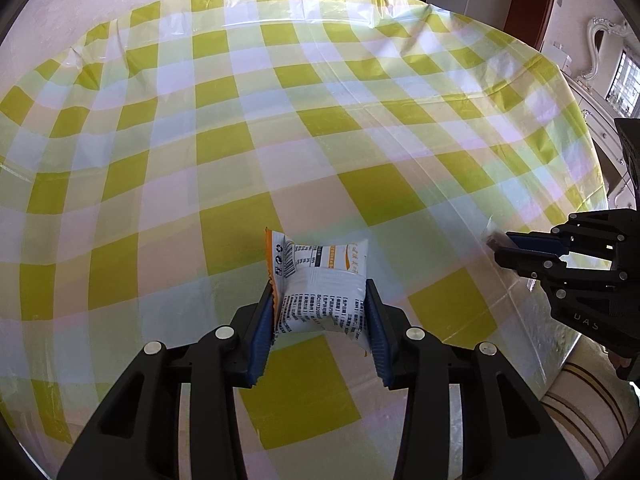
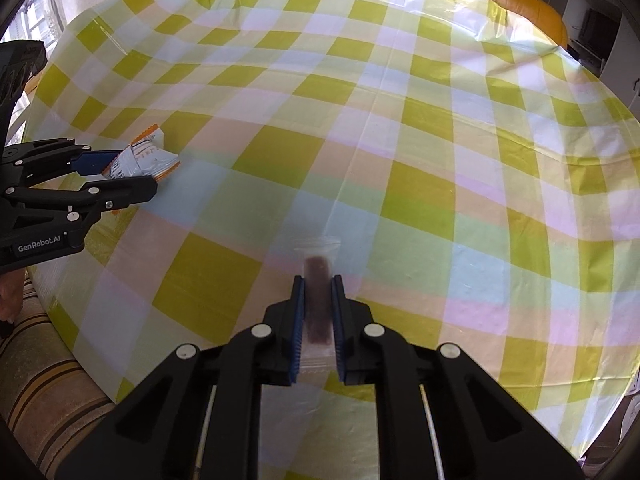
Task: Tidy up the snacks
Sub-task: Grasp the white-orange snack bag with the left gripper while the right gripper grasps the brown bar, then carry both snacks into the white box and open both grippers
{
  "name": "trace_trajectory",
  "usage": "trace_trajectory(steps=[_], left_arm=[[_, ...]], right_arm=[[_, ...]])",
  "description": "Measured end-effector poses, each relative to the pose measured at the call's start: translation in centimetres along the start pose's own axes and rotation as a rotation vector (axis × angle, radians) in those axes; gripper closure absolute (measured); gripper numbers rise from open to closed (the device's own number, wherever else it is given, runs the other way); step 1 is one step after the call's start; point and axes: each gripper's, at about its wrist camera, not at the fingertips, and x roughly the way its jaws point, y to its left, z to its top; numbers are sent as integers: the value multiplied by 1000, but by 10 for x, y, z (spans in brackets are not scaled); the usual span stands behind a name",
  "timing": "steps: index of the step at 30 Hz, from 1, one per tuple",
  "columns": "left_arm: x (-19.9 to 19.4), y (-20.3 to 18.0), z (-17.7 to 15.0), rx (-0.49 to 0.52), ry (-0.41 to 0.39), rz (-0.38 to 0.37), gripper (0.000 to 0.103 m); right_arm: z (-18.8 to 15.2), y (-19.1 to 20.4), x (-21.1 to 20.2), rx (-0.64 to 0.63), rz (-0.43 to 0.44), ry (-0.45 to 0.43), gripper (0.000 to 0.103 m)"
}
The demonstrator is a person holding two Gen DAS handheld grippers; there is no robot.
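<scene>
Yellow-green checked plastic tablecloth [image 1: 320, 128] everywhere, so you've got room. Your left gripper [image 1: 320, 312] pinches a white-and-orange printed snack pouch [image 1: 320, 280]; your right gripper [image 2: 318, 320] squeezes a clear-wrapped brown snack bar [image 2: 318, 300], long axis pointing straight ahead along the fingers.

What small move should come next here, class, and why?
Probably lower one snack onto the tablecloth and release it. Both claws are already full: the left claw grips a white packet, the right claw a clear-wrapped brown bar, and no container shows in either view.
</scene>
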Motion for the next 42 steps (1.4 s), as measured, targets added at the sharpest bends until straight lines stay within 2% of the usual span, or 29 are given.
trace_trajectory(steps=[14, 26, 37, 42], left_arm=[[-19, -79, 1, 77, -5, -100, 62], [-29, -182, -4, 212, 15, -239, 62], [-31, -279, -18, 301, 104, -396, 62], [-29, -308, -29, 302, 175, -458, 62]], right_arm=[[-52, -48, -41, 167, -88, -15, 90], [-122, -109, -85, 318, -194, -14, 90], [-188, -154, -121, 448, -293, 9, 90], [-213, -165, -136, 505, -334, 9, 90]])
